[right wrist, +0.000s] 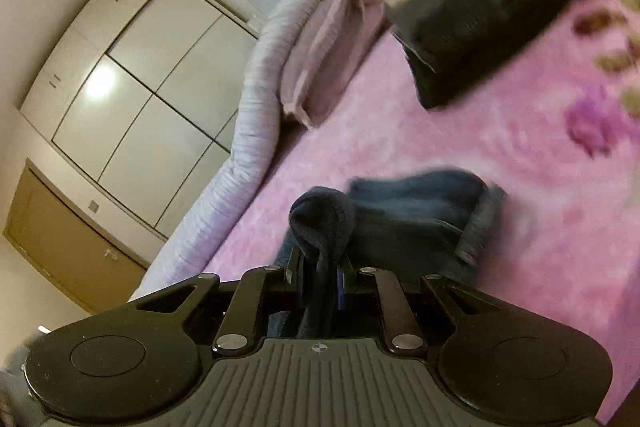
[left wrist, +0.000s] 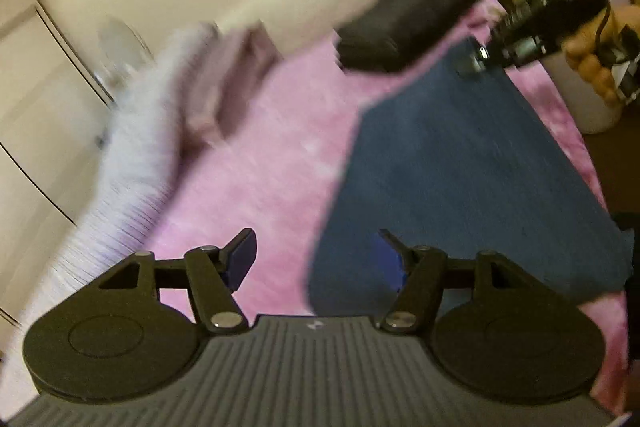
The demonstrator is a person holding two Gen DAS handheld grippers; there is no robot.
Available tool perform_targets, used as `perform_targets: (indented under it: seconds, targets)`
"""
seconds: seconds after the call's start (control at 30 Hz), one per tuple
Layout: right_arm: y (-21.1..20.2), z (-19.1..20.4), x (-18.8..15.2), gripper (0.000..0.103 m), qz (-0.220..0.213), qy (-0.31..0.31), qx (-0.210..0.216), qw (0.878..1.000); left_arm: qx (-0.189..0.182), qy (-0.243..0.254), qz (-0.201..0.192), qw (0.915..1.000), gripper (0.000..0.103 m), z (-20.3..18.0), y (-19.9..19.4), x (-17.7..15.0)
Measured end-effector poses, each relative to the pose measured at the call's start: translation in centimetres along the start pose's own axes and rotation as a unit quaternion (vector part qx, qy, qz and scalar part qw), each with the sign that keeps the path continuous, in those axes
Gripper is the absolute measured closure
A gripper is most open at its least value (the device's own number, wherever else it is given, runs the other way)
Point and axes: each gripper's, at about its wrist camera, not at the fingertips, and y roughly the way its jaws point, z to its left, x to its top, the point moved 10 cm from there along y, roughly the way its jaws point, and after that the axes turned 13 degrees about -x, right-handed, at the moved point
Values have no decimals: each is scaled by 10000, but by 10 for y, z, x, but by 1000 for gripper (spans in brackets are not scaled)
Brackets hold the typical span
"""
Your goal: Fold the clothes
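The left wrist camera looks forward along its fingers point(left wrist: 240, 259), close above the pink bed point(left wrist: 256, 163), angled down toward the blue garment point(left wrist: 460, 167). The right wrist camera sits low over the same bed point(right wrist: 400, 131), facing the wardrobe point(right wrist: 132, 87) and pillows point(right wrist: 332, 51). Both views share the bed surface, the pillows point(left wrist: 232, 83), the dark folded stack point(left wrist: 400, 27) point(right wrist: 492, 7) and the blue garment point(right wrist: 420, 211).
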Motion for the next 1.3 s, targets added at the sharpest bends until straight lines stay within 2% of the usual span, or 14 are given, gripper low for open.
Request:
perform_targets:
  seconds: [0.03,0.17,0.23,0.3,0.4,0.53,0.7,0.83,0.93,0.97,1.03,1.1,1.2,1.3]
  targets:
    - [6,-23,12,90,26,294,-136,9995,-84,-72,50,9999,41,-2,8,-4]
    - [9,-14,9,91,2,385,99,9992,-356,-379,70,9986,41,-7,33,-8]
    - [7,-5,23,91,-286,260,429,9983,-450,-511,31,9977,41,-10,42,-7]
    - [5,-14,32,91,-568,185,265,9979,-556,-596,44,9967,41,-14,52,-7]
    - [23,-60,14,89,-174,729,-391,9964,-711,-668,171,9951,41,-17,68,-7]
    - [17,-81,7,84,89,1268,-226,9916,-844,-819,218,9928,41,-14,75,-12]
    - [-8,-78,22,64,-201,1110,-615,9917,-764,-848,210,9932,41,4,66,-15]
    - [-31,-78,17,20,-446,1166,-839,9886,-704,-1218,242,9898,42,36,56,-25]
    - [-18,-74,8,18,-213,1132,-821,9899,-974,-1920,365,9759,42,59,67,-38]
    - [-14,-72,6,19,-150,1135,-864,9897,-845,-1855,390,9782,45,64,67,-40]
    - [-11,-64,3,19,-94,983,-971,9904,-535,-957,424,9931,45,61,59,-40]
    - [-15,-44,1,19,-191,230,-1271,9914,-223,326,448,9982,43,49,47,-43]
    - [-31,5,-18,19,-421,-1694,-1771,9686,17,2087,594,9762,43,21,41,-58]
    - [-48,72,-65,19,-363,-3310,-1283,9342,-48,3267,718,9424,41,-8,53,-72]
